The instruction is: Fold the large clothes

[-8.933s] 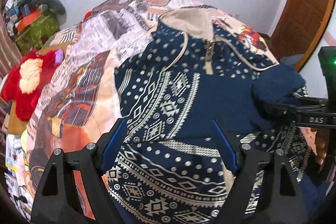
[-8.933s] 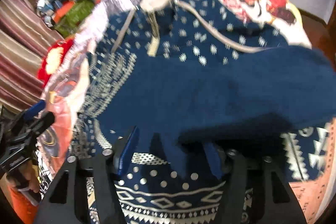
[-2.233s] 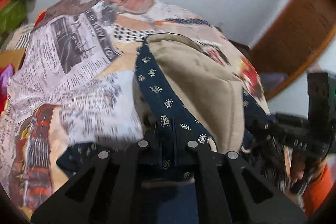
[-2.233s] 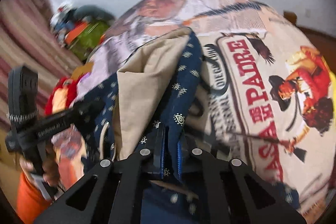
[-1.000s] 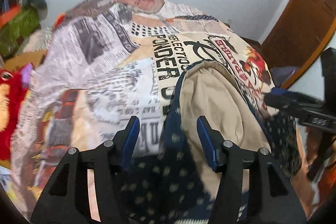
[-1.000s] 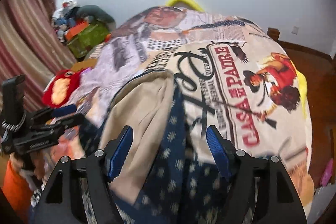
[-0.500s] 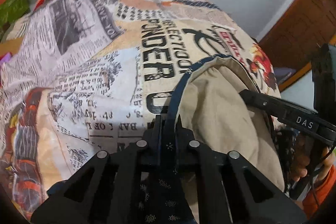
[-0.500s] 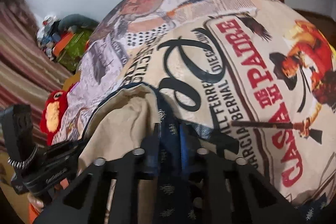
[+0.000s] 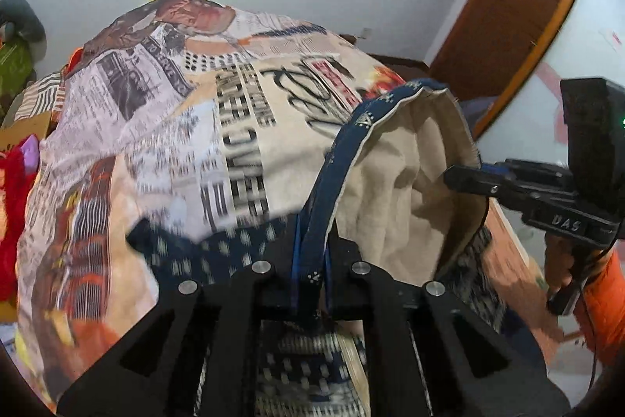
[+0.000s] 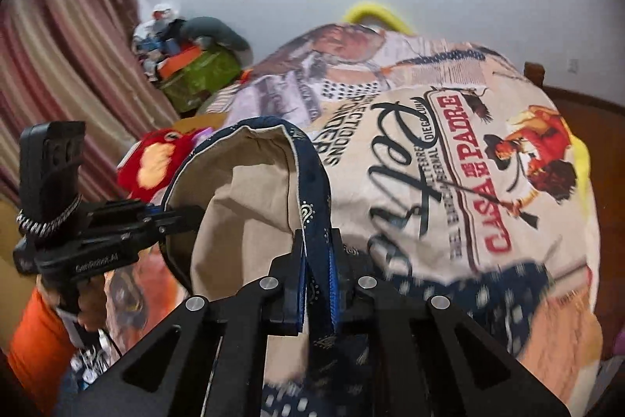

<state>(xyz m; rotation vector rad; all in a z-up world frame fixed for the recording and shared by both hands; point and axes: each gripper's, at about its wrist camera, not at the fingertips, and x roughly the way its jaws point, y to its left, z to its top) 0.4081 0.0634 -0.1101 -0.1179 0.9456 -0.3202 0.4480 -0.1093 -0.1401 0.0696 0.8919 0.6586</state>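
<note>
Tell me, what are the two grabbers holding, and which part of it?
Both hold the navy patterned hoodie by its hood's dark edge band: the left gripper pinches one side, the right gripper the other.

Both wrist views look close along their fingers, sharing the hood [image 9: 402, 174] and bedspread [image 10: 449, 182].

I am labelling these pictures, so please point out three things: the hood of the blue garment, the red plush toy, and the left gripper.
hood [image 9: 398, 182]: left wrist view, on its beige lining.
red plush toy [image 10: 156, 159]: right wrist view, on its pale patch.
left gripper [image 9: 311, 260]: left wrist view, between its fingertips, shut on the hood's blue edge.
</note>
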